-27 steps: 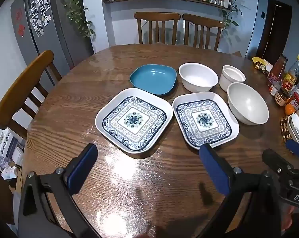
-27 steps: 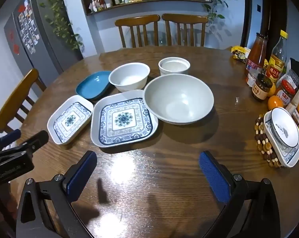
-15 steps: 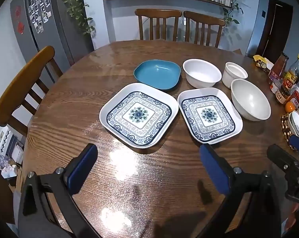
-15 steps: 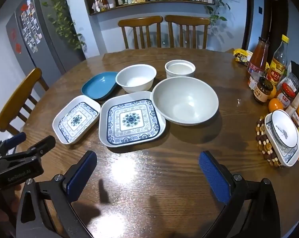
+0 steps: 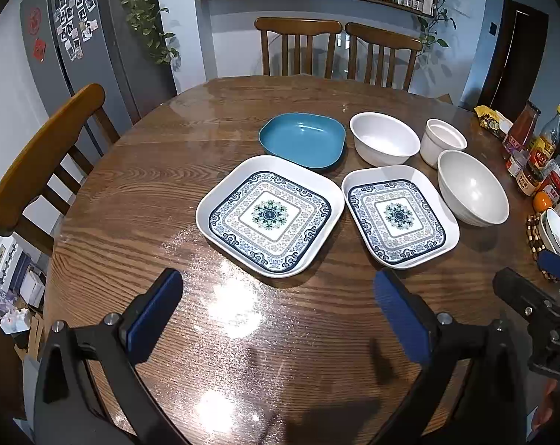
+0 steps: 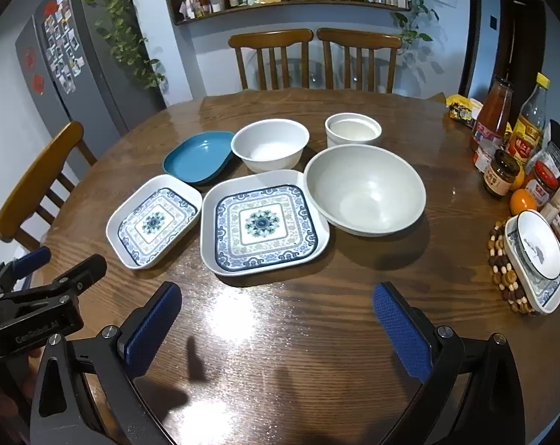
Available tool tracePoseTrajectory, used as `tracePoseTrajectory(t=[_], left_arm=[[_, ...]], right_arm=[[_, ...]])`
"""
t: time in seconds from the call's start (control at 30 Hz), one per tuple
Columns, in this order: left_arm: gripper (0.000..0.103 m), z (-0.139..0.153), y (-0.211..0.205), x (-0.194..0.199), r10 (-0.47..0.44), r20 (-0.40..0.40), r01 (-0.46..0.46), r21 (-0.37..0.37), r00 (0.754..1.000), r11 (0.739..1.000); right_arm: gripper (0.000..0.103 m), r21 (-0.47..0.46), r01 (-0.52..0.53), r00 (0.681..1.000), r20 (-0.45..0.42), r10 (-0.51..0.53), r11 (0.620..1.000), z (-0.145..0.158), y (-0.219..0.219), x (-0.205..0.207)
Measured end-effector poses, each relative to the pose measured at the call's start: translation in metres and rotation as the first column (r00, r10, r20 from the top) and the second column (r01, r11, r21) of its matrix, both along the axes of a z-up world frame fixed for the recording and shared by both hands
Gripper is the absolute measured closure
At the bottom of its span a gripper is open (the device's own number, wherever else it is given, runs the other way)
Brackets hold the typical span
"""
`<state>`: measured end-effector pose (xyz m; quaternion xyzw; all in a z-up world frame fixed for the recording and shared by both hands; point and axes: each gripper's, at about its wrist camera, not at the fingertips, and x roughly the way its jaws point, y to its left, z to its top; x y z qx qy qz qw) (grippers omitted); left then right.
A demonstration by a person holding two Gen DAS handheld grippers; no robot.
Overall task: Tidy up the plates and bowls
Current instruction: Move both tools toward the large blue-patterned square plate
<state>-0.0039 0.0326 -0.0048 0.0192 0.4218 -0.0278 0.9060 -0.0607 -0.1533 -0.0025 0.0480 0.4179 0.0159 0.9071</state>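
Two square white plates with blue patterns lie side by side mid-table: the left patterned plate (image 5: 270, 215) (image 6: 153, 220) and the right patterned plate (image 5: 398, 217) (image 6: 265, 222). Behind them sit a blue dish (image 5: 303, 139) (image 6: 198, 155), a medium white bowl (image 5: 384, 142) (image 6: 269, 144) and a small white cup-bowl (image 5: 443, 141) (image 6: 352, 129). A large white bowl (image 5: 472, 187) (image 6: 365, 189) stands right of the plates. My left gripper (image 5: 278, 296) hovers open over the near table edge, nothing between its fingers. My right gripper (image 6: 276, 304) is open too, short of the right patterned plate.
The round wooden table (image 5: 150, 193) has sauce bottles, jars and oranges (image 6: 510, 148) along its right edge, plus a small patterned bowl on a bead trivet (image 6: 536, 256). Wooden chairs stand at the left (image 5: 38, 163) and far side (image 5: 298, 48). A grey fridge (image 5: 83, 44) stands left.
Both wrist views have tilted slightly, so the dishes sit a little lower and nearer in frame. No dish has moved; both grippers stay open.
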Motion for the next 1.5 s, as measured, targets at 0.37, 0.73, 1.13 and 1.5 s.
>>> tracePoseTrajectory(t=[0.37,0.73,1.13,1.5], left_arm=[[0.001,0.001,0.007,0.007,-0.006,0.003,0.006,0.001,1.000,1.000],[0.001,-0.001,0.005,0.012,-0.028,0.006,0.028,-0.003,1.000,1.000],[0.001,-0.004,0.005,0.015,-0.037,0.001,0.037,-0.006,0.999,0.999],[0.001,-0.009,0.013,0.022,-0.048,-0.017,0.048,-0.022,0.999,0.999]], right_arm=[[0.000,-0.007,-0.004,1.000,-0.011,0.004,1.000,-0.004,0.011,0.006],[0.000,-0.014,0.002,1.000,-0.014,-0.002,1.000,-0.004,0.013,0.009],[0.000,-0.017,0.009,1.000,-0.026,-0.009,1.000,-0.007,0.015,0.011],[0.000,-0.014,0.001,0.999,-0.042,-0.001,1.000,-0.010,0.026,0.015]])
